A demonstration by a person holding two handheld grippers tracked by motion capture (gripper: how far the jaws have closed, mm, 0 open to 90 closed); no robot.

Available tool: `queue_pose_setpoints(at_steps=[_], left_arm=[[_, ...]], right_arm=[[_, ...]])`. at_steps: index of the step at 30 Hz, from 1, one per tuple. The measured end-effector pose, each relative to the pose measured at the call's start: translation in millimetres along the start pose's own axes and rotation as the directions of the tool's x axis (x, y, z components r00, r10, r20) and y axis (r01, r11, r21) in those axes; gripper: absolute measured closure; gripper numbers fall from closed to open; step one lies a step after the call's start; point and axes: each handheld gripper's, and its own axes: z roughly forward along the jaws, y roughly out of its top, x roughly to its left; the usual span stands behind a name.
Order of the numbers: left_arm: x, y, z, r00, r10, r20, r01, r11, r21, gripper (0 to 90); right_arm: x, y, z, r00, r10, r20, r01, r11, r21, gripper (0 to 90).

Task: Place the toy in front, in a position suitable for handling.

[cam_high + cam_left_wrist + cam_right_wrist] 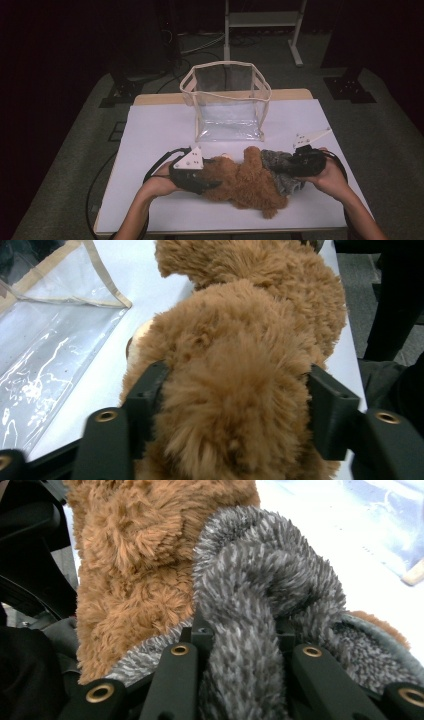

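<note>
left fingers (pixel 142 402) clamped on the brown plush bear (pixel 240 390), fur bulging between them, likely to pin the toy flat on the desk (pixel 150 135). right fingers (pixel 202 637) pinched together on a fold of the grey fuzzy garment (pixel 270 595) at the bear's far end (probably to work it along the body). beyond both grips, well apart: clear open bag (pixel 227 102), standing upright, mouth up.
</note>
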Motion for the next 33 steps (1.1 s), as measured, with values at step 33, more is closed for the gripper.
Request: queue_pose_setpoints(at_steps=[33], left_arm=[[-3.7, -3.5, 12.5, 0.9997, 0.022, 0.005, -0.022, 0.9992, 0.034, 37.4]], right_arm=[[34.3, 68.6, -20.1, 0.9873, -0.157, 0.023, 0.158, 0.986, -0.057, 70.3]])
